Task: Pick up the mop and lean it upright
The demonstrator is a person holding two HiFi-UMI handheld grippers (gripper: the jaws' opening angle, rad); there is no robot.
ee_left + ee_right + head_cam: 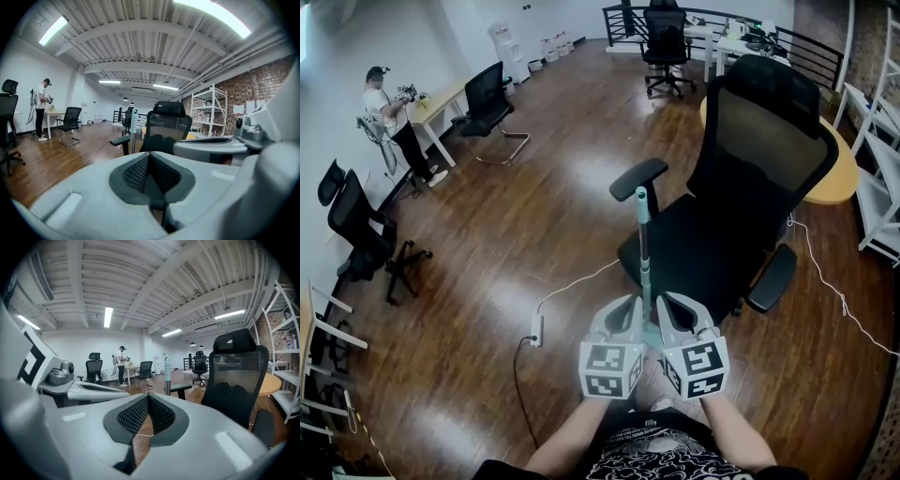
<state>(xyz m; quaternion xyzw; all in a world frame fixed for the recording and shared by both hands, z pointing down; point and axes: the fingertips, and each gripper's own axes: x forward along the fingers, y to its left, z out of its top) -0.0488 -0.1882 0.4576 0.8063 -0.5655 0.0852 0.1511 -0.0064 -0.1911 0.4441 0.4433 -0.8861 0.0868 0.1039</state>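
Just off the desk's (836,183) left edge, the mop handle (644,253) stands upright against the black office chair (741,187); wooden floor (534,216) lies open farther left. Low down, left gripper (629,302) and right gripper (668,299) flank the handle, each with fingers pressed together, pinching nothing.

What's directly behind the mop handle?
Black office chair: its armrest and seat lie behind the mop handle. The handle's lower end and mop head are covered by the left gripper and right gripper.
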